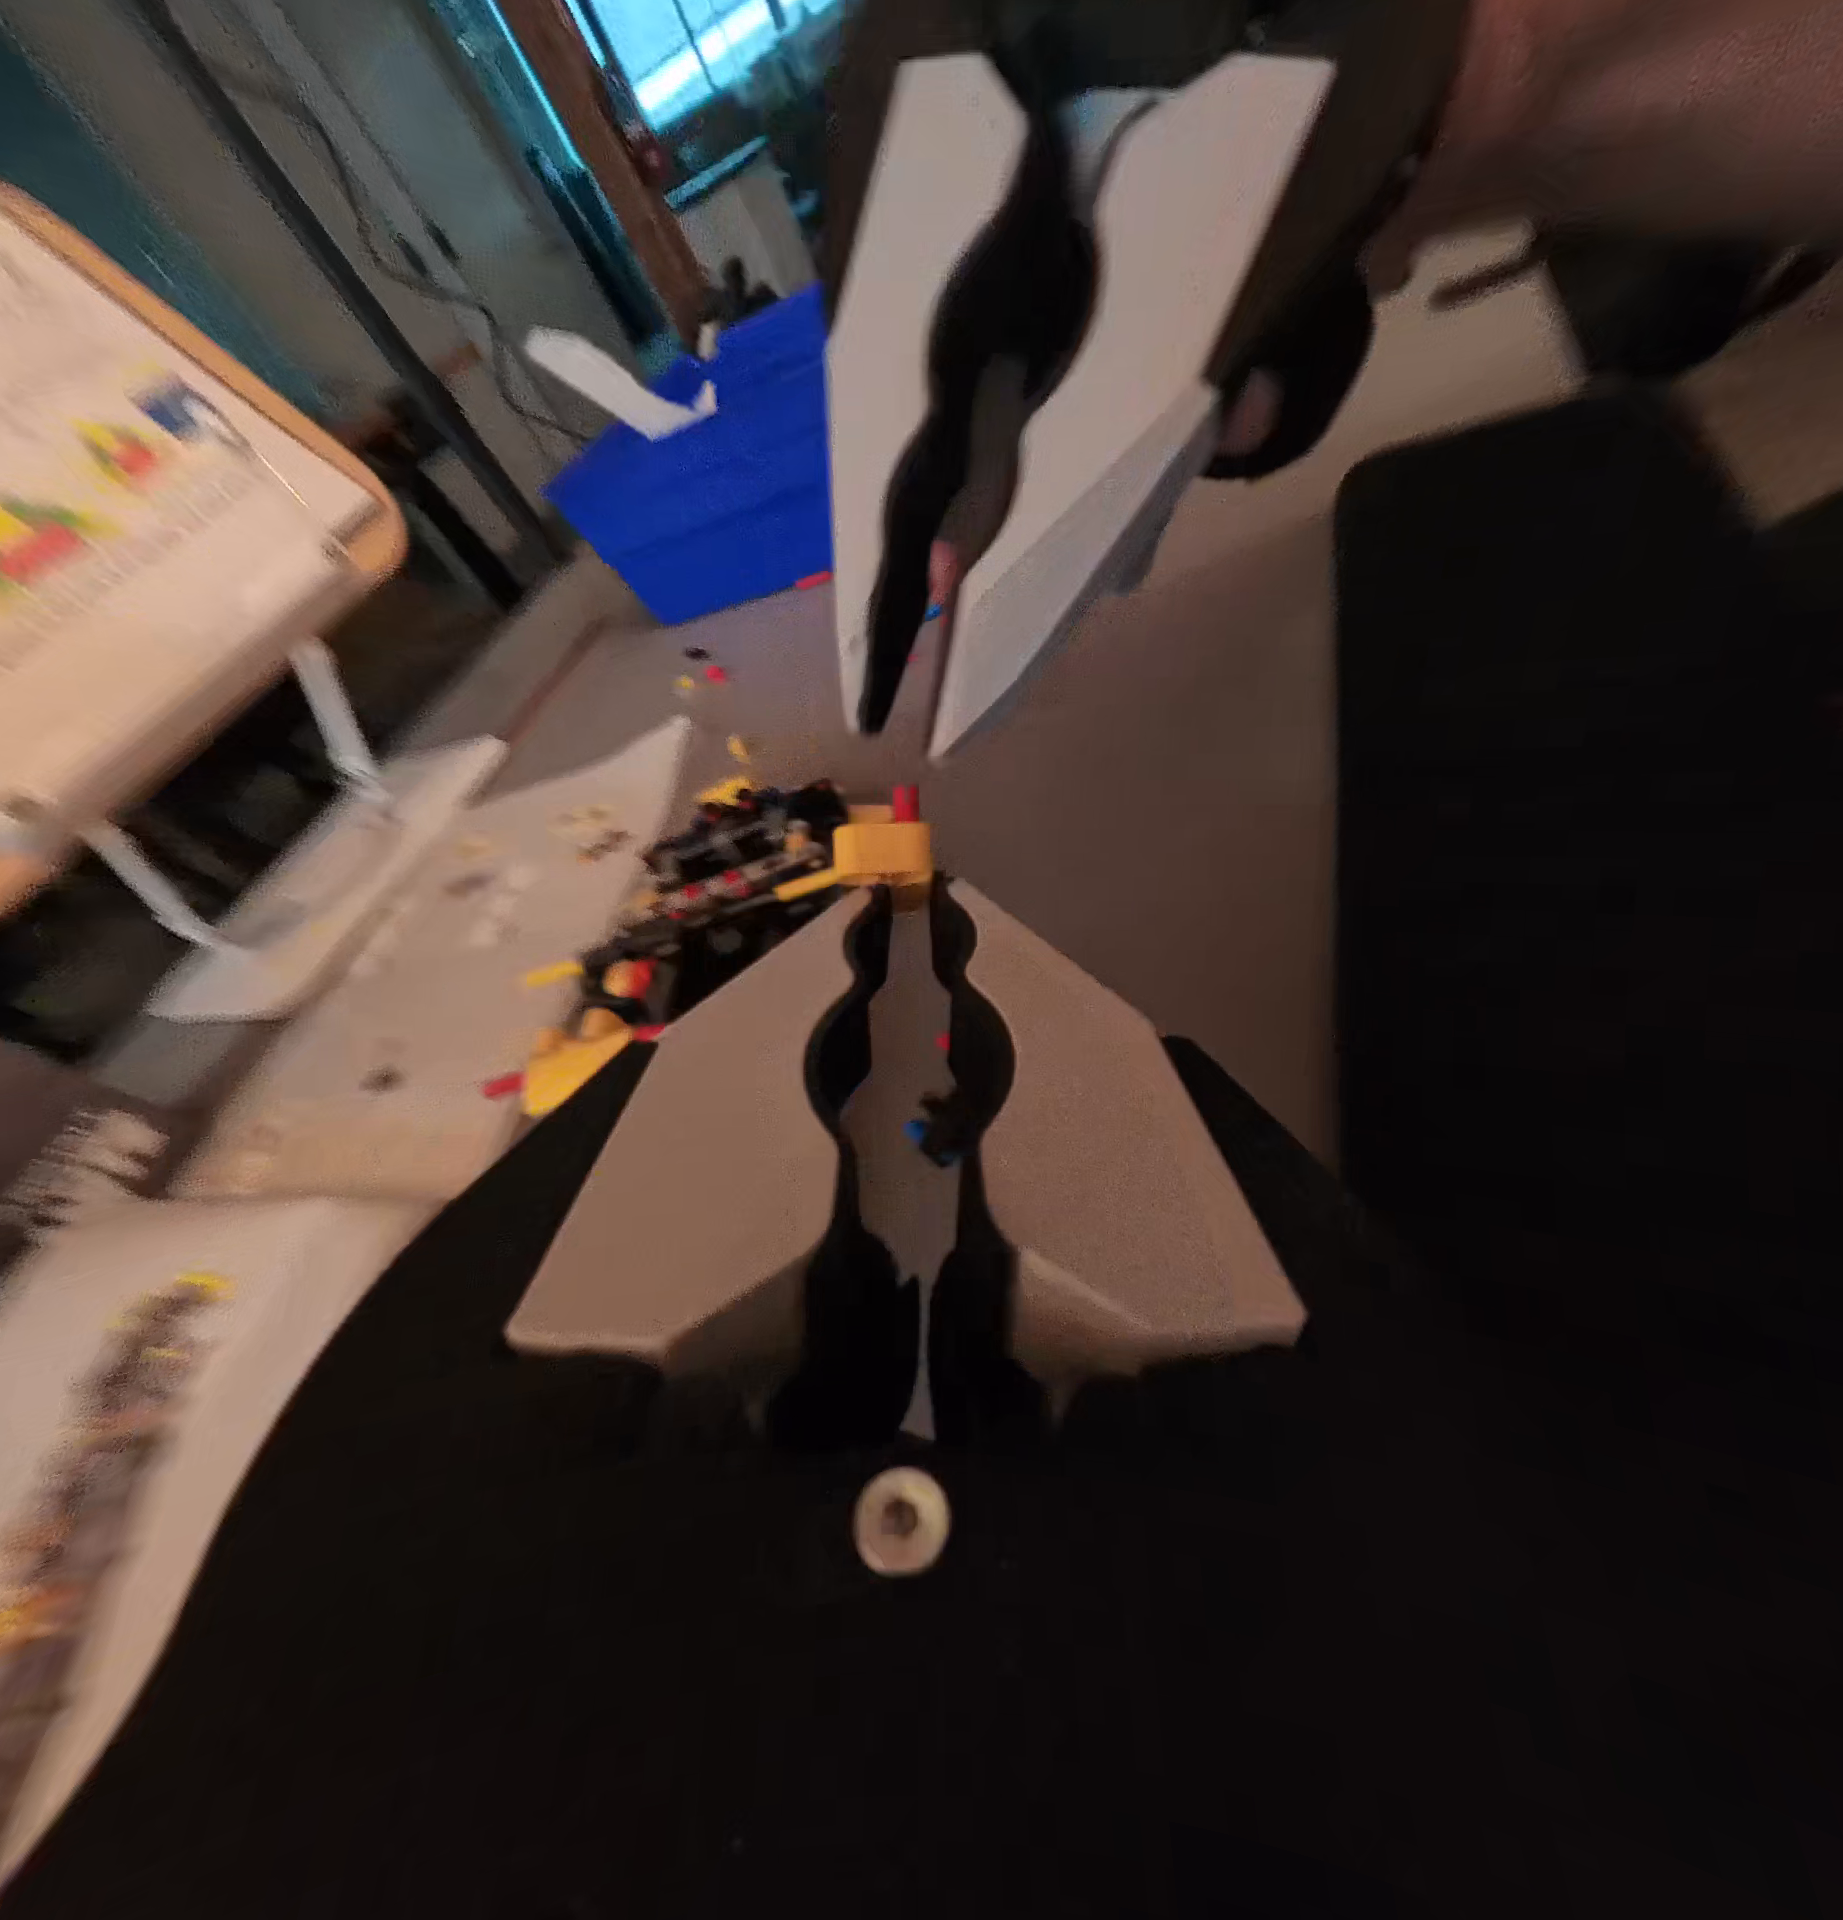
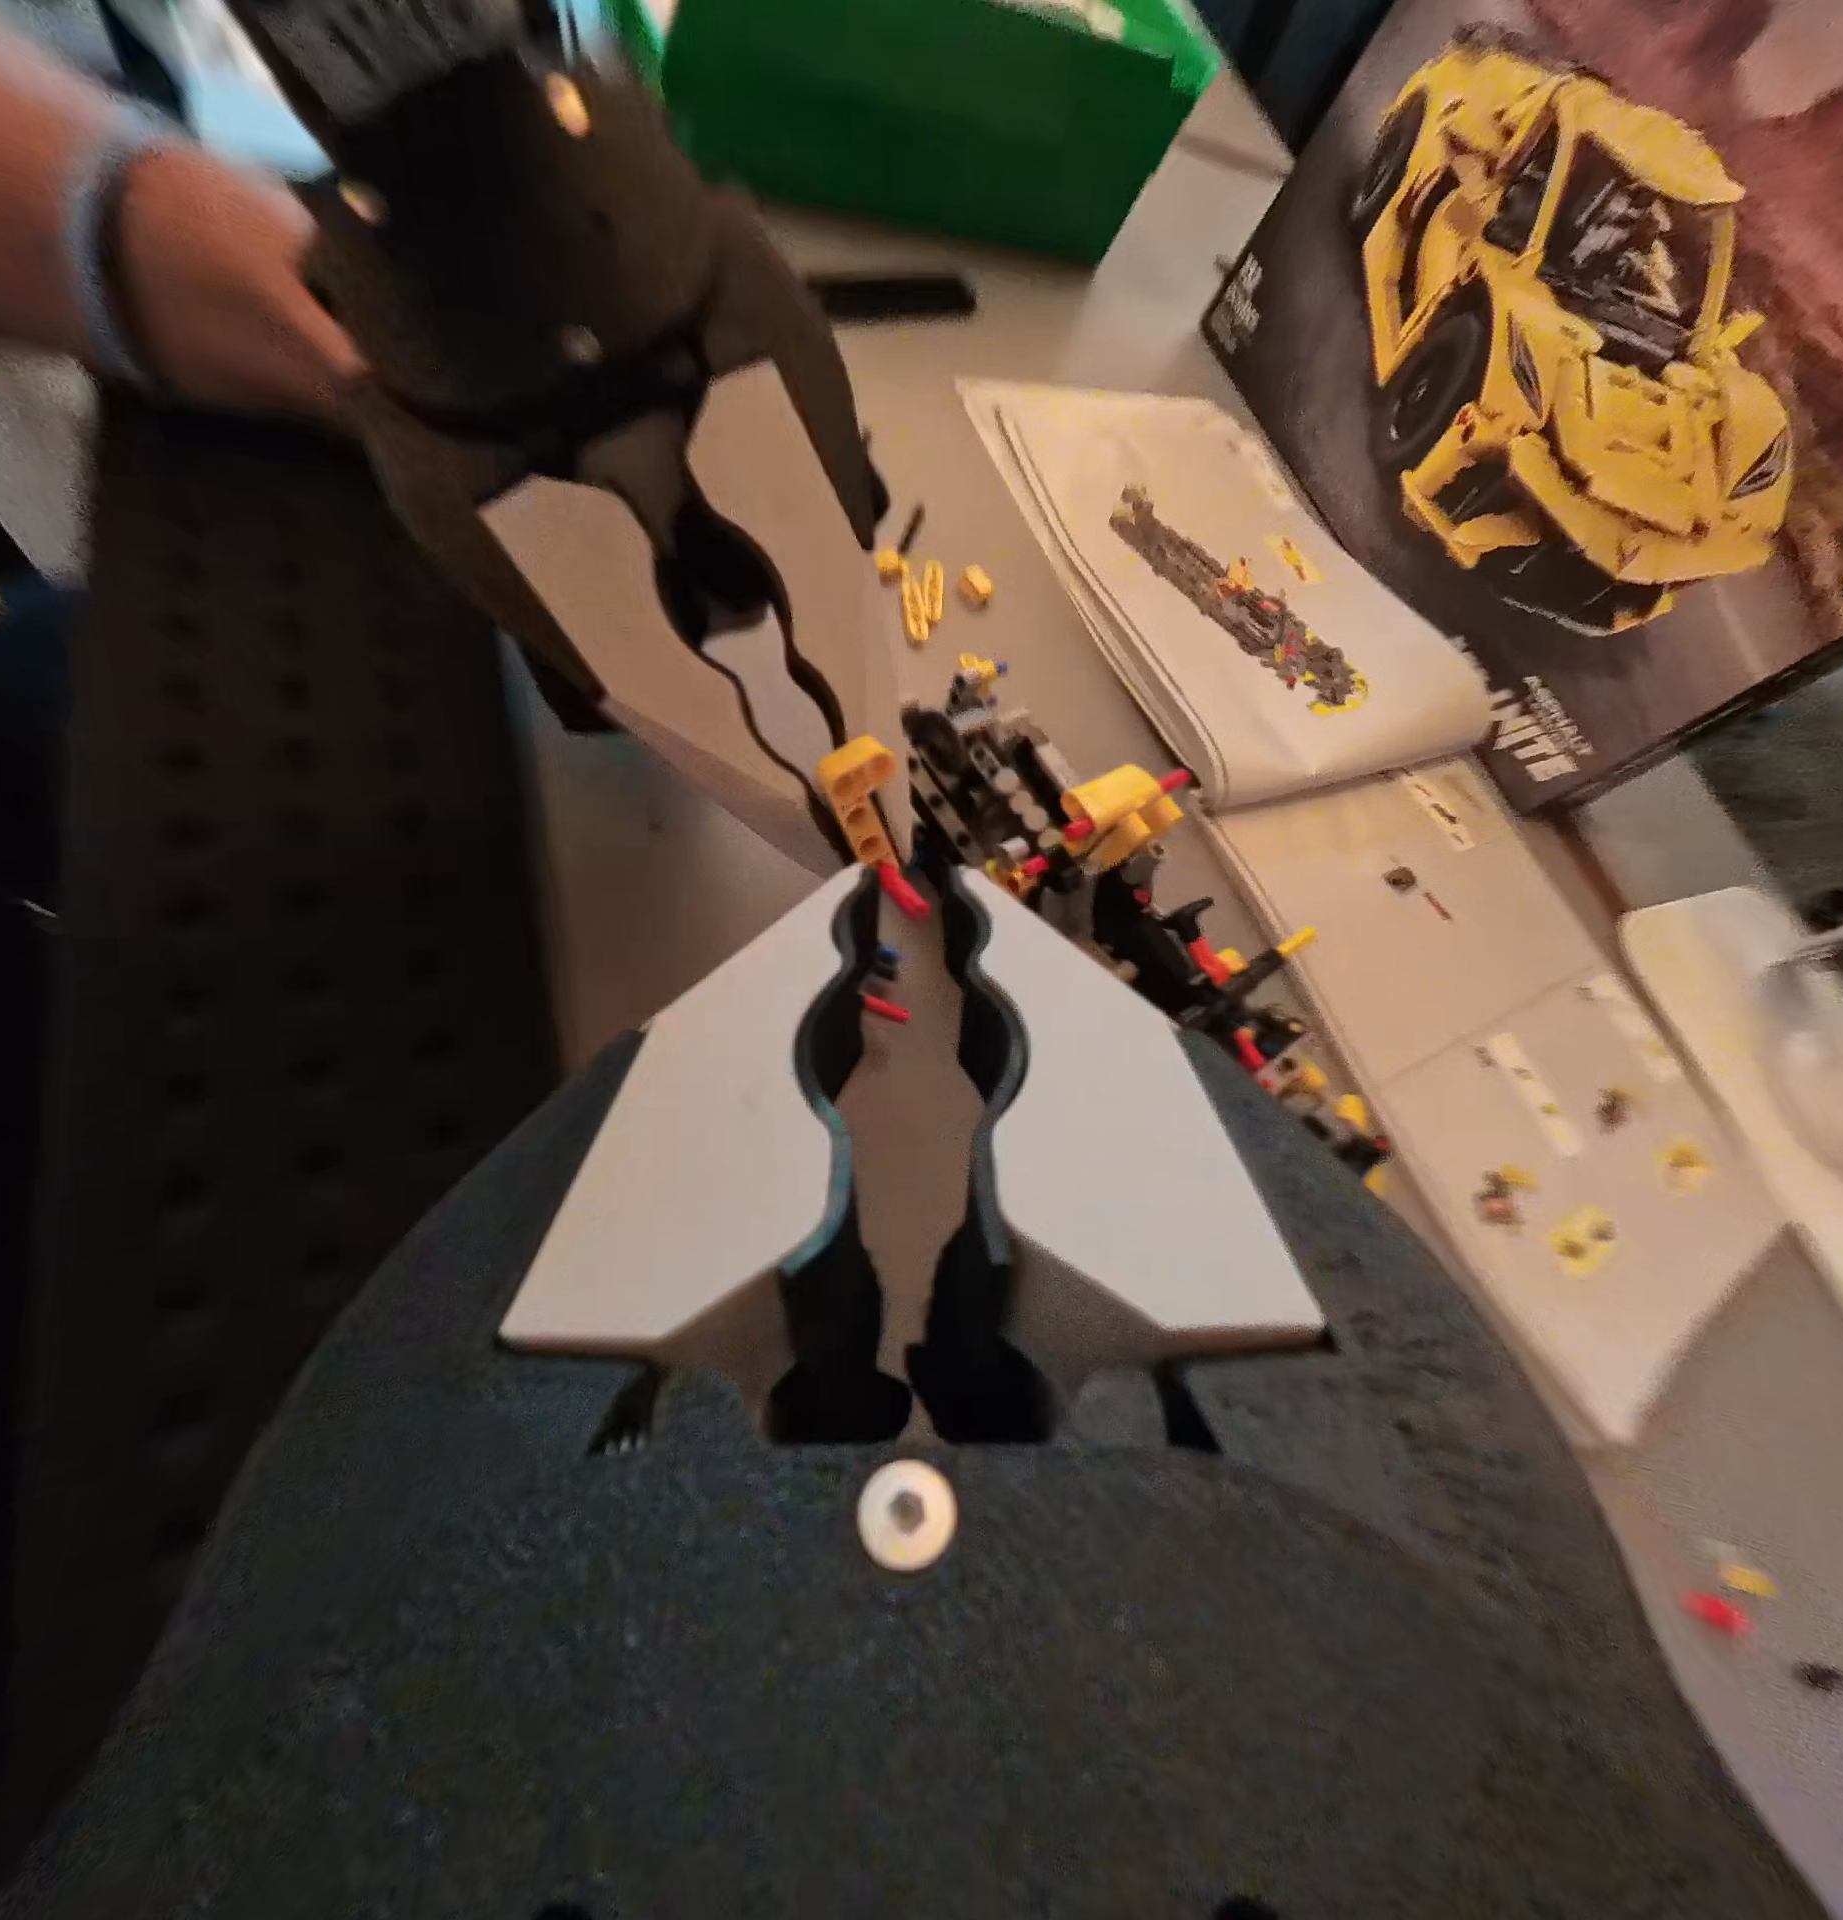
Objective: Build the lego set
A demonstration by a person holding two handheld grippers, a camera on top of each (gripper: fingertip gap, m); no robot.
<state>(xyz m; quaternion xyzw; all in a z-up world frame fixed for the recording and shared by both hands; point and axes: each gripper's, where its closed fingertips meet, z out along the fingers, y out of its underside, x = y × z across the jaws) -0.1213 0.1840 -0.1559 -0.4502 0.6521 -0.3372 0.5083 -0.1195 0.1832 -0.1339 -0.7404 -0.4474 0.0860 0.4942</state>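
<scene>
Left gripper (image 2: 863, 821) jaws clamped on yellow holed beam (image 2: 857, 795) with red pin. Right gripper (image 2: 912, 883) jaws nearly together, grip unclear. Black-yellow chassis (image 2: 1010, 800) on worktop (image 2: 626, 862), open manual (image 2: 1239, 613) just beside.

Glossy plastic yellow beam (image 2: 861, 795), paper booklet (image 2: 1239, 613), seemingly matt, grainy black gripper body (image 2: 896, 1714).

A blue bin (image 1: 725, 468) stands on pale floor beneath a bright window (image 1: 709, 52).
</scene>
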